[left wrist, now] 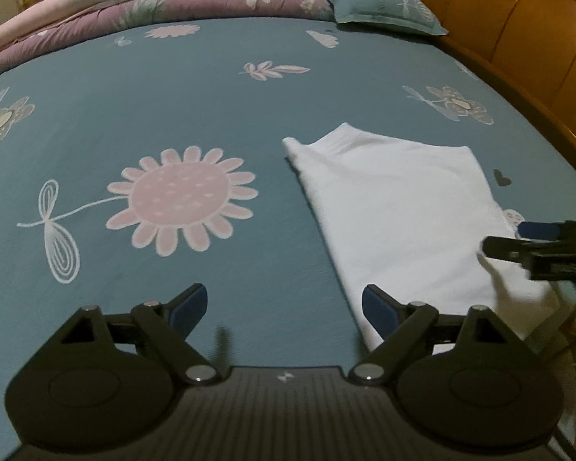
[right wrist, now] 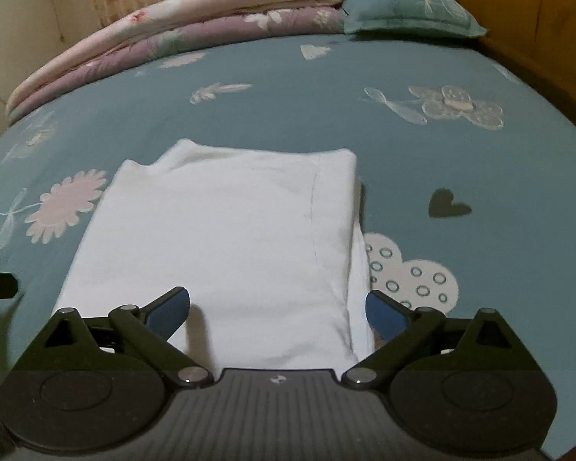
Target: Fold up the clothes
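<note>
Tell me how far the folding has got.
Done: the white garment lies on the bedsheet folded into a long panel, sides tucked in. In hand: nothing; the left claw and right claw are both open. Left: probably folding it across, shorter.

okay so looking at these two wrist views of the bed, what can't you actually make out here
- White garment: its near edge is hidden behind the right tool body in the right wrist view.
- Same garment, left wrist view: near right corner is blurred and partly covered by the right tool's fingers.
- Garment type: sleeves are folded under, so I cannot tell.
- Left tool: open over the bedsheet.
</note>
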{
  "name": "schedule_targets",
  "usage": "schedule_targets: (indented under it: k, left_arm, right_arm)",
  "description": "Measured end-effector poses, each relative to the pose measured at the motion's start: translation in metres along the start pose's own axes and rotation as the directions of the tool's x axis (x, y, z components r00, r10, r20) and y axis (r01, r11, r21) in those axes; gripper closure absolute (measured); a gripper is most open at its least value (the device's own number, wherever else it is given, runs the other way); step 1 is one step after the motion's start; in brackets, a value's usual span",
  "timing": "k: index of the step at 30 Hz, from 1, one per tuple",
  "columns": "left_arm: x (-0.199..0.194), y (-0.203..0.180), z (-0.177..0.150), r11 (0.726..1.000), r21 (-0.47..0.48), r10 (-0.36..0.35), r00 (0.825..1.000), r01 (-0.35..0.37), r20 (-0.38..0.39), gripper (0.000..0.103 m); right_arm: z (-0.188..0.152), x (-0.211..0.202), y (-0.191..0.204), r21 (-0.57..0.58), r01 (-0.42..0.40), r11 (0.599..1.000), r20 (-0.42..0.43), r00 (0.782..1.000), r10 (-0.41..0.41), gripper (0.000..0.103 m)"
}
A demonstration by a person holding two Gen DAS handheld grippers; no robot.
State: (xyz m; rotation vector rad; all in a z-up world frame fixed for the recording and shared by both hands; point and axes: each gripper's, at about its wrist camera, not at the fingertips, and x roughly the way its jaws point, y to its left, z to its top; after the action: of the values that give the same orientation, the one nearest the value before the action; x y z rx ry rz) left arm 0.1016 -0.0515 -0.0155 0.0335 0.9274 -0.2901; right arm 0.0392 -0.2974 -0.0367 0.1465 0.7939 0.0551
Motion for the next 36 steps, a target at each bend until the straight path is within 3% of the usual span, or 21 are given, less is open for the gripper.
schedule_targets:
  k: [4, 9, 12, 16, 20, 24, 28, 31, 36]
  left_arm:
    - [0.000, 0.010, -0.003, 0.999, -0.028, 0.017, 1.000, -0.017, -0.001, 0.015]
    - [-0.008, 0.023, -0.010, 0.997, -0.063, 0.040, 0.999, -0.040, -0.001, 0.015]
    - [-0.011, 0.027, -0.013, 0.996, -0.070, 0.048, 0.999, -0.048, -0.002, 0.015]
    - [-0.015, 0.028, -0.014, 0.997, -0.071, 0.044, 0.999, -0.044, 0.005, 0.015]
    - [-0.016, 0.026, -0.017, 0.997, -0.065, 0.035, 0.999, -0.035, 0.001, 0.015]
    - [-0.019, 0.025, -0.019, 0.997, -0.065, 0.032, 1.000, -0.032, 0.000, 0.015]
    - [-0.017, 0.021, -0.020, 0.998, -0.063, 0.027, 1.000, -0.028, -0.012, 0.015]
    - [-0.015, 0.014, -0.021, 0.999, -0.044, 0.014, 1.000, -0.015, -0.019, 0.015]
    - [-0.014, 0.006, -0.021, 1.000, -0.022, 0.006, 1.000, -0.006, -0.028, 0.015]
  right_arm:
    - [-0.009, -0.008, 0.053, -0.222, -0.056, 0.973, 0.007, 0.998, 0.059, 0.002]
    - [-0.036, 0.008, 0.109, -0.392, -0.069, 0.917, -0.057, 0.997, 0.051, 0.001]
    - [-0.043, 0.005, 0.130, -0.487, -0.059, 0.871, -0.041, 0.998, 0.045, 0.001]
    - [-0.034, -0.003, 0.129, -0.448, -0.030, 0.893, 0.008, 0.999, 0.038, 0.000]
    - [-0.032, 0.017, 0.131, -0.433, -0.019, 0.901, -0.059, 0.998, -0.007, 0.000]
    - [-0.033, -0.001, 0.131, -0.448, -0.077, 0.891, -0.029, 0.997, 0.071, 0.000]
    - [-0.037, -0.010, 0.114, -0.445, -0.017, 0.895, -0.023, 1.000, 0.007, 0.000]
    - [-0.050, -0.006, 0.099, -0.446, 0.009, 0.895, -0.072, 0.996, -0.046, 0.000]
    - [-0.047, -0.013, 0.077, -0.352, 0.018, 0.936, -0.064, 0.997, -0.044, 0.000]
